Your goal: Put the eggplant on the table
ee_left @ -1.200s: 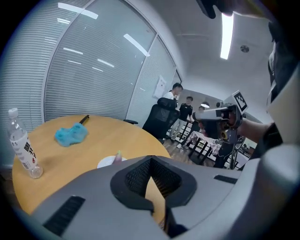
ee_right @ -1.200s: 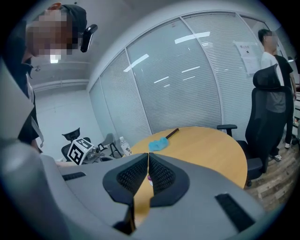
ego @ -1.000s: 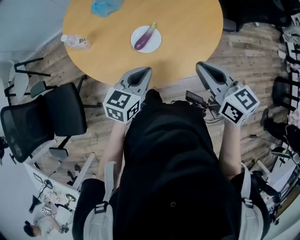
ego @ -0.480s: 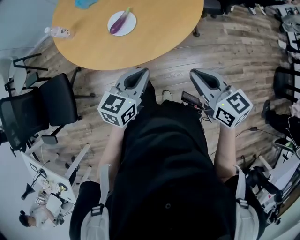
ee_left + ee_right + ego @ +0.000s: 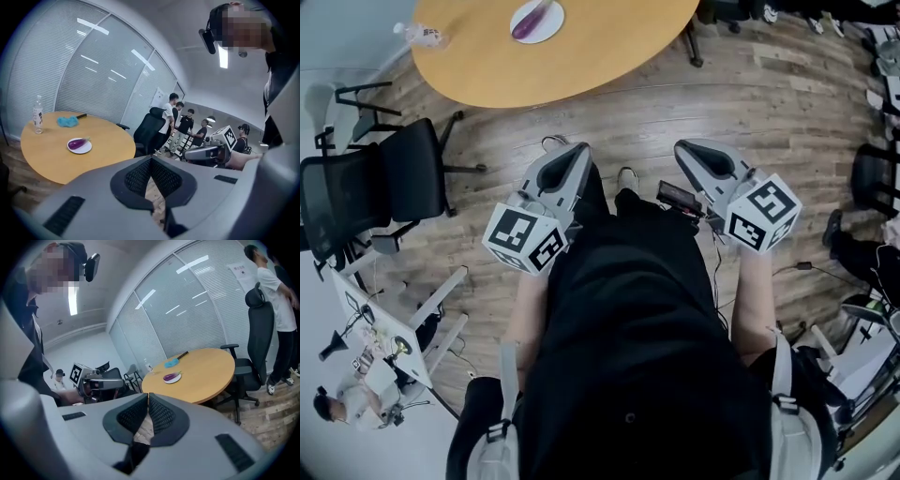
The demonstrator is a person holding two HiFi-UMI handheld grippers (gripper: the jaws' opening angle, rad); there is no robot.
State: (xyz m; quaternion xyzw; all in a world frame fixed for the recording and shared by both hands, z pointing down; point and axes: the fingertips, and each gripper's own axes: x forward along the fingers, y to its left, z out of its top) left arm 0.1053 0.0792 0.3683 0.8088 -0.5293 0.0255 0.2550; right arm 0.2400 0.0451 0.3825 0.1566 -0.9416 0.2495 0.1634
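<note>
A purple eggplant (image 5: 534, 16) lies on a white plate (image 5: 546, 26) on the round wooden table (image 5: 609, 47), far ahead at the head view's top. Both grippers hang over the wooden floor, well short of the table. My left gripper (image 5: 577, 150) has its jaws together with nothing between them, and so does my right gripper (image 5: 684, 148). The left gripper view shows the eggplant (image 5: 78, 142) and plate (image 5: 82, 149) far off at the left. In the right gripper view the eggplant (image 5: 170, 376) sits mid-table (image 5: 206, 373).
A plastic bottle (image 5: 420, 35) and a blue cloth (image 5: 68, 122) also lie on the table. Black office chairs (image 5: 366, 202) stand at the left of the floor, another chair (image 5: 259, 333) beside the table. Several people (image 5: 180, 123) stand in the background.
The table with the plate and eggplant has slid up and away in the head view as I moved back from it. Both grippers now hang over bare floor, still shut.
</note>
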